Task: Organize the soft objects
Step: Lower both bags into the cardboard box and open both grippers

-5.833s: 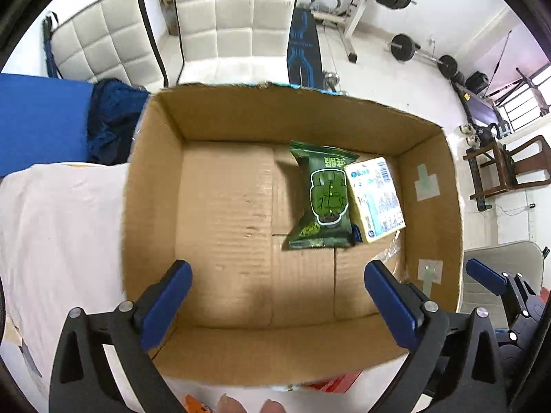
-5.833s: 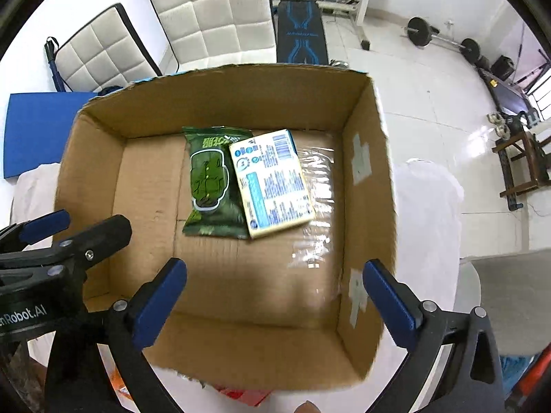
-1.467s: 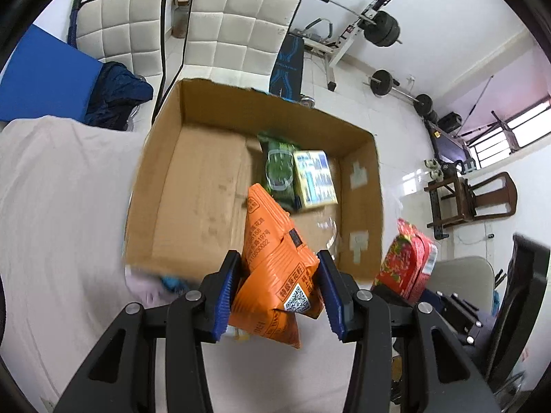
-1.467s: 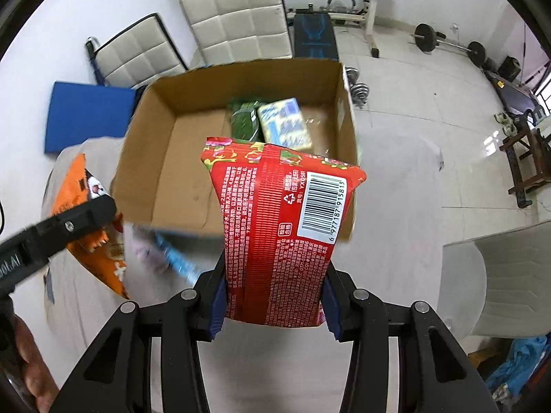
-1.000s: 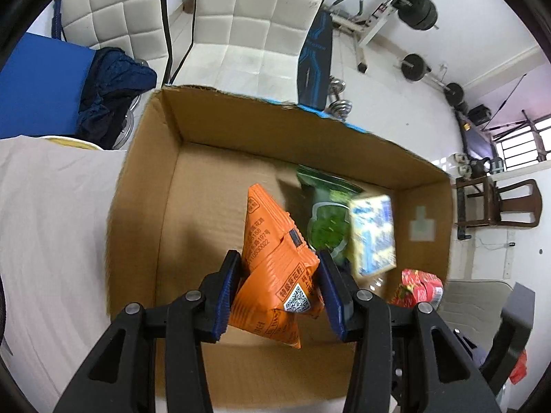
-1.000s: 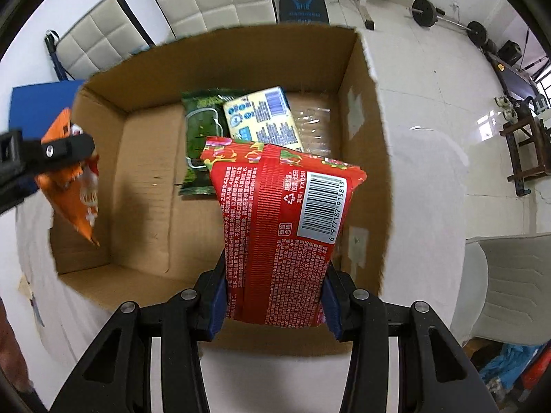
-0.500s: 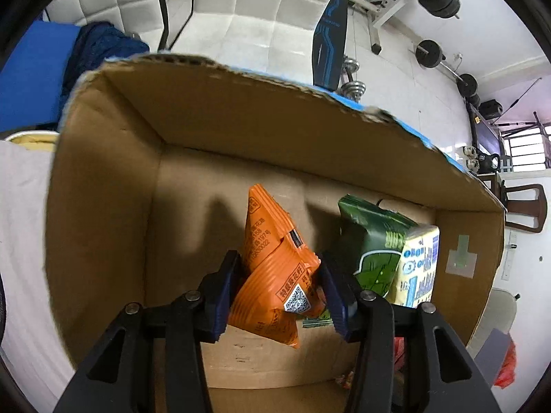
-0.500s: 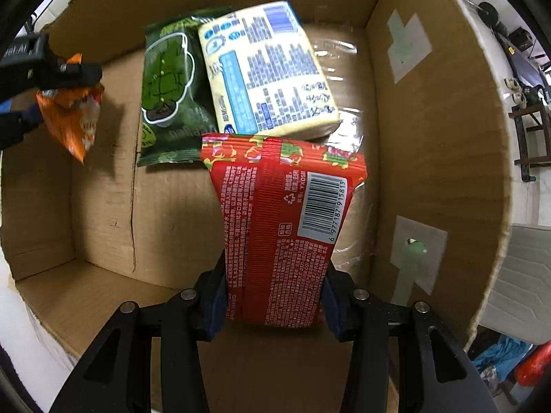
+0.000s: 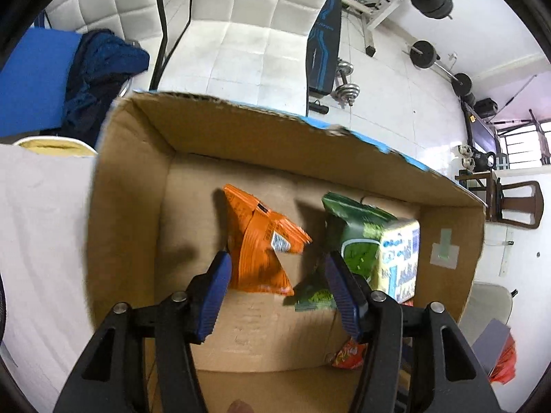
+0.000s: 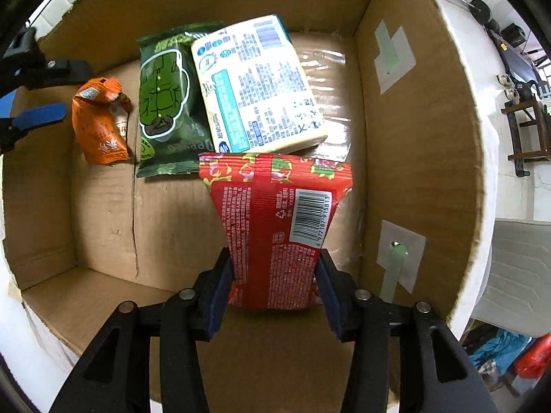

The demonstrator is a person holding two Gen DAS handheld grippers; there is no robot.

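Cardboard box (image 10: 413, 144) holds the work: both claws are inside it, at the placing step. Left claw (image 9: 275, 292) stands wide, fingers parted on either side of the orange packet (image 9: 261, 241), which looks released and leaning on the box floor toward the left wall; from the right wrist view the same packet (image 10: 100, 124) sits beside the green packet (image 10: 165, 103), touching or nearly so. Right claw (image 10: 273, 282) is clamped on the red packet (image 10: 275, 227), its top edge touching or overlapping the near edge of the pale tissue pack (image 10: 255, 86), close to the right wall. Green packet and tissue pack lie side by side against the far wall.

Judgement: orange packet is down; red packet is not yet let go. Next move calls for lowering the red packet onto the bare floor near the right wall, parting the fingers, then lifting both claws straight out without dragging the packets.

Hard to make out: motion blur smears the green packet and tissue pack in the left wrist view. Whether the red packet's lower end touches the floor is hidden by the claw. Worktop under the box is mostly cut off; a red scrap at the box's near edge is unidentifiable.
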